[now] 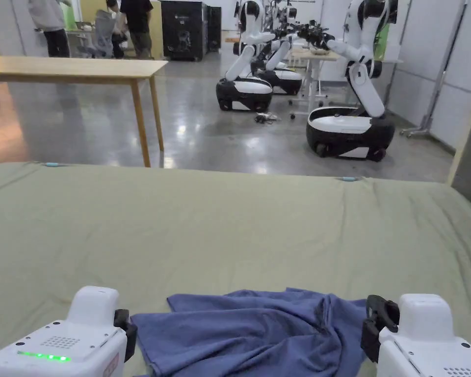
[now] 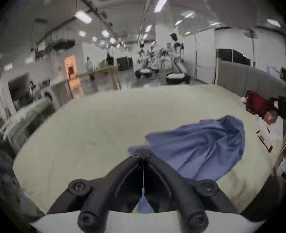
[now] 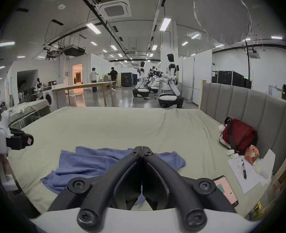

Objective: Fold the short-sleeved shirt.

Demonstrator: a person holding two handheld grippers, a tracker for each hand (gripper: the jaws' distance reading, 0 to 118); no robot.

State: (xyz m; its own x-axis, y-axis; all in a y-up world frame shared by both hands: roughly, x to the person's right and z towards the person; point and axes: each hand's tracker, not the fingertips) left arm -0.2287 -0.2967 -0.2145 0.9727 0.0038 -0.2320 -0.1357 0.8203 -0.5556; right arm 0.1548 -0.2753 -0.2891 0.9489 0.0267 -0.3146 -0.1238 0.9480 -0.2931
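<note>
Both grippers have their jaws together with nothing between them: our left gripper point(image 2: 143, 154) sits at the shirt's left edge and our right gripper point(image 3: 141, 150) hovers over its right part. Beyond them the blue shirt point(image 1: 259, 334) lies crumpled on the near edge of the green bed point(image 1: 229, 221). We judge the folding not yet begun; spreading the shirt flat and every fold are left.
</note>
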